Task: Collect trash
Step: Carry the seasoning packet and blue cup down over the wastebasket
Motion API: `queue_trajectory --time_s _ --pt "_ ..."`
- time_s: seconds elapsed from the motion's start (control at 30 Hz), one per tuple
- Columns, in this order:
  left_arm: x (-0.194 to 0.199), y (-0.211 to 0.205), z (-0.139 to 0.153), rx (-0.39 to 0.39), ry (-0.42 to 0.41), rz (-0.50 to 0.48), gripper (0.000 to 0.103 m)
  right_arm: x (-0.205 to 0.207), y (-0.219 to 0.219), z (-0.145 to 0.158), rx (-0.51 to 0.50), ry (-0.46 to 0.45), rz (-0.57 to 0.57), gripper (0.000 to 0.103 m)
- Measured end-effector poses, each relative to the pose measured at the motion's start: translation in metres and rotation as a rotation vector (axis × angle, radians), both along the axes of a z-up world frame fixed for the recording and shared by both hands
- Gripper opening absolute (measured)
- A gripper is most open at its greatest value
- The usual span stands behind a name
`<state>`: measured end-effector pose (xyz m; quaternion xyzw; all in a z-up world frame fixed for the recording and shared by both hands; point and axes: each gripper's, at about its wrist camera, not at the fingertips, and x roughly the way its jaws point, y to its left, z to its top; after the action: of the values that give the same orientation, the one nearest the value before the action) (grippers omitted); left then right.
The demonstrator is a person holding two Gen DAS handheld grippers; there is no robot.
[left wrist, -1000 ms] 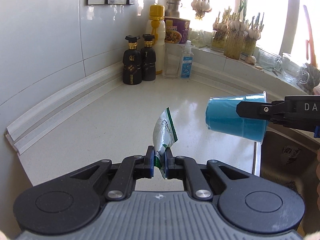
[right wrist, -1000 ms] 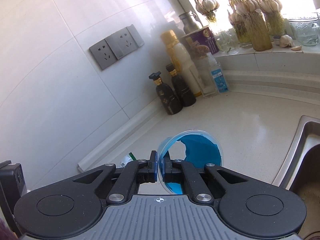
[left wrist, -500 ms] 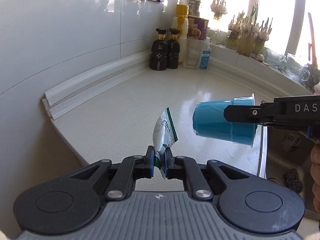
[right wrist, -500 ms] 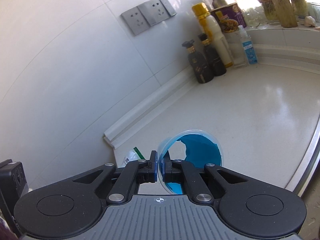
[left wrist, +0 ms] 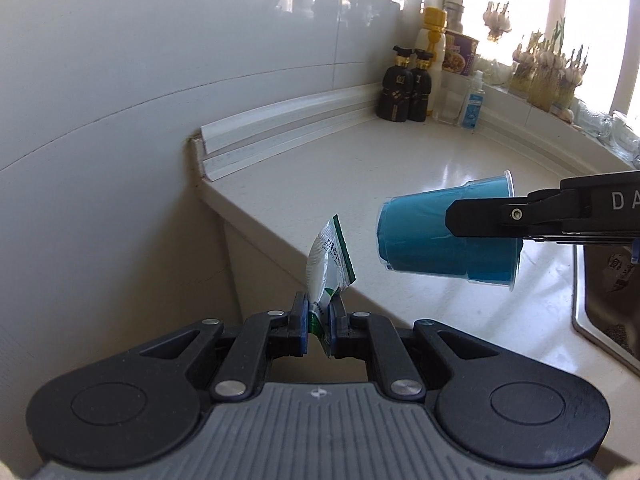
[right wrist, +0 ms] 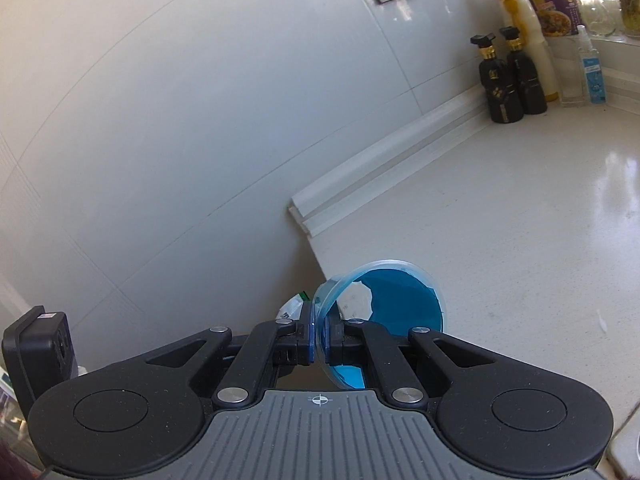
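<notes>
My left gripper (left wrist: 319, 326) is shut on a white and green sachet wrapper (left wrist: 329, 266), which sticks up from the jaws. My right gripper (right wrist: 319, 338) is shut on the rim of a blue plastic cup (right wrist: 394, 300), held on its side. In the left wrist view the cup (left wrist: 424, 240) hangs in the air to the right of the wrapper, above the counter's left end. A corner of the wrapper (right wrist: 291, 308) shows in the right wrist view, left of the cup.
The white counter (left wrist: 400, 168) ends at a left edge (left wrist: 256, 220) with a drop beside the tiled wall. Two black bottles (left wrist: 408, 88), a yellow-capped bottle (left wrist: 434, 40) and a sanitiser bottle (left wrist: 472, 104) stand in the far corner. A steel sink (left wrist: 608, 304) lies at the right.
Both grippers have pulled back and to the left with the wrapper and the cup. The counter's left end and the gap beside it have come into view.
</notes>
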<state>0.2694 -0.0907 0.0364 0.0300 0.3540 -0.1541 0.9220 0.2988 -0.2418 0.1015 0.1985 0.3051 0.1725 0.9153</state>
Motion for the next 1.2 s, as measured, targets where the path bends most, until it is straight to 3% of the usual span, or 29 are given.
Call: queue_trajectory --time_s 0.47,0.83,1.2 --pt "-0.014 0.08 -0.05 -0.018 0.078 0.13 0.009 0.011 0.092 -0.05 -0.048 0.076 0.142 0.004" --pt "-0.024 0.107 -0.137 -0.003 0.192 0.206 0.009 0.024 0.141 -0.135 -0.119 0.167 0.167 0.004" --pt "-0.016 0.115 -0.211 0.013 0.341 0.233 0.009 0.041 0.148 -0.225 -0.128 0.32 0.148 0.004"
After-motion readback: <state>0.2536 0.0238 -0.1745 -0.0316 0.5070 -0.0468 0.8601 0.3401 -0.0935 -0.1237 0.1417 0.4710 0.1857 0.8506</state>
